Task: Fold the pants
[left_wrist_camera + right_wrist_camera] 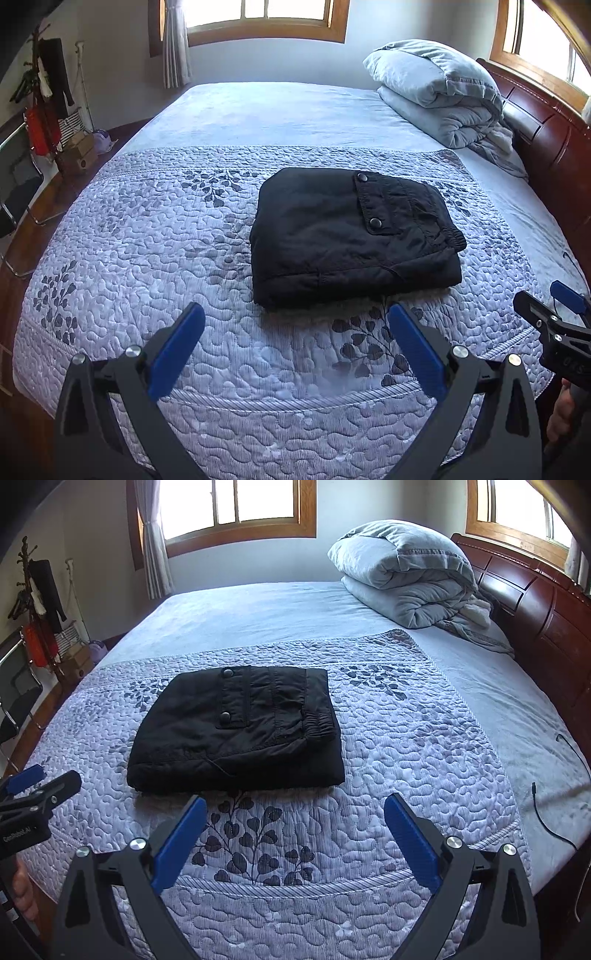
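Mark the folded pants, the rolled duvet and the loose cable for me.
Folded pants (325,251), left wrist view, on the top layer's middle.
Rolled duvet (417,587), right wrist view, on its bundled middle.
Loose cable (543,812), right wrist view, along its black cord.

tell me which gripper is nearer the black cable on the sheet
Right. The right gripper is open over the quilt with the black cable just off its right side; the left gripper sits farther left, beyond it.
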